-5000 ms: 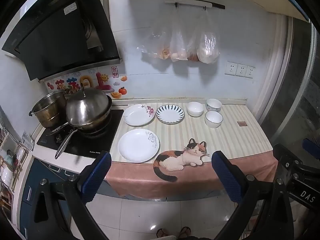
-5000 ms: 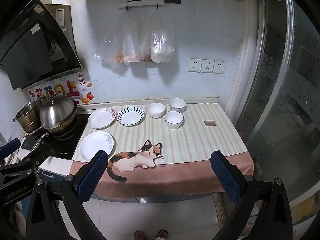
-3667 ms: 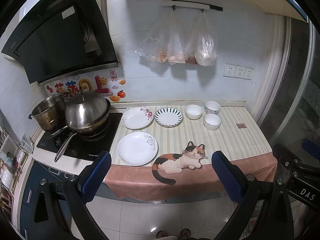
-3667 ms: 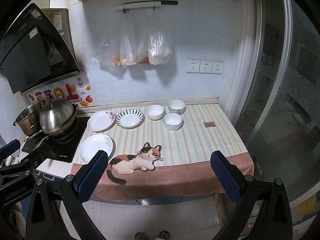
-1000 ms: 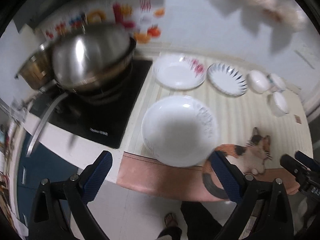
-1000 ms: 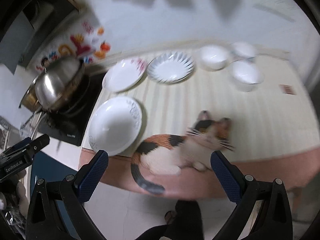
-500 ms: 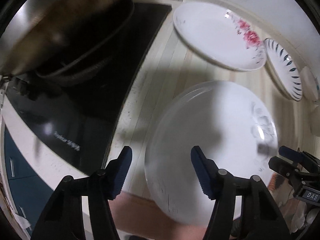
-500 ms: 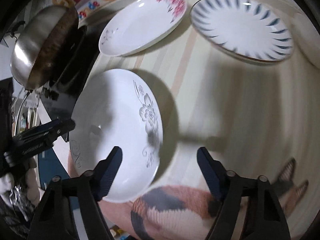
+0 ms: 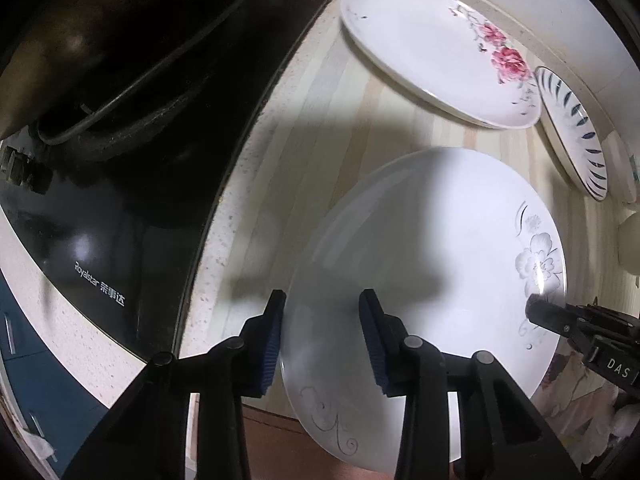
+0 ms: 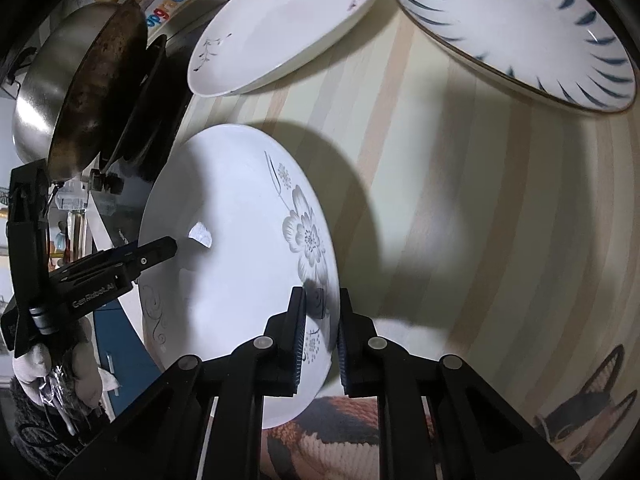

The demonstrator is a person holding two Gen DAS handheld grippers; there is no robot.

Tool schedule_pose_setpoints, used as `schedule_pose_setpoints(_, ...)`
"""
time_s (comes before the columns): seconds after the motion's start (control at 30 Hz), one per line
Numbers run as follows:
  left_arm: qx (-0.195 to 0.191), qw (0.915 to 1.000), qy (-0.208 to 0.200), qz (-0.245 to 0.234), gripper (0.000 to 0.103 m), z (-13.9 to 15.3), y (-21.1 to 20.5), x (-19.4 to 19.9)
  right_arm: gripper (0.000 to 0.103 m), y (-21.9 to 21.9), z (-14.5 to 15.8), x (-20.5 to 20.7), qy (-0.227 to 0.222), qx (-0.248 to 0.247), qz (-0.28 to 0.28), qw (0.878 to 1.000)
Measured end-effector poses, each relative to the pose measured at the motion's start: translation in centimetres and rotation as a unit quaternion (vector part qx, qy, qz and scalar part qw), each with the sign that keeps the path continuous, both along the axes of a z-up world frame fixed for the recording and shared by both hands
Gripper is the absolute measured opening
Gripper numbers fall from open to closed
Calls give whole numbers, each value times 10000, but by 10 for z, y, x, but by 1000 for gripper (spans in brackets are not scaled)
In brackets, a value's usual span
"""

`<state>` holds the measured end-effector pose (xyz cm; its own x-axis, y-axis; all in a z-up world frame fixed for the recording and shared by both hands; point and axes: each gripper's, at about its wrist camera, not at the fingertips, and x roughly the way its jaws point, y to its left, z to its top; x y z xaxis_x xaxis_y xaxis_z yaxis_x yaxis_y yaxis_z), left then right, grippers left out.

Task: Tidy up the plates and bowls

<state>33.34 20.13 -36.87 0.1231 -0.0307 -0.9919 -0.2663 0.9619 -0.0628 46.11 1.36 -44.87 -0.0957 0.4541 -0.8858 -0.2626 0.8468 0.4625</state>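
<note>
A white plate with a grey flower (image 9: 424, 248) (image 10: 236, 240) lies at the front of the striped counter. My left gripper (image 9: 322, 336) straddles its left rim, jaws part open, one finger over the plate and one outside the rim. My right gripper (image 10: 322, 338) has its jaws narrowed around the right rim, close to the rim on both sides; contact is unclear. Each gripper shows in the other's view: the right one (image 9: 576, 324), the left one (image 10: 120, 260). A pink-flower plate (image 9: 436, 52) (image 10: 280, 24) and a blue-leaf plate (image 9: 576, 136) (image 10: 516, 36) lie behind.
A black induction hob (image 9: 132, 168) with a steel pan (image 10: 76, 92) stands just left of the plate. A white bowl (image 9: 630, 240) sits at the right edge. The cat-print cloth (image 10: 580, 412) hangs over the counter's front edge.
Both grippers have moved in from far back to the front plate. Over the last half second both have narrowed around its opposite rims.
</note>
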Motion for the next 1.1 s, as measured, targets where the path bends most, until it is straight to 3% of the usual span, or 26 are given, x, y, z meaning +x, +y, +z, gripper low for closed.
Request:
schedule_pose_setpoints(0.17,-100,9995,-194,-235,35,24,-28,-1,16,-27,19,-13,-76,30,-214,9997)
schedule_pose_setpoints(0.4,-175,9955,-390,-845,35,45,-102,5,16,-100,48,-34,-158,-30,-596,9981)
schedule_pose_setpoints(0.7,-269,9887,-211,-1460,35,23,-152,11,16,-184,42,-53,-92,-182,-1164,9930)
schedule_pose_setpoints(1.1,-122,9875,-35,-1574,35,-5,-178,36,16,-199,23,-55,18,-267,-1358,9904)
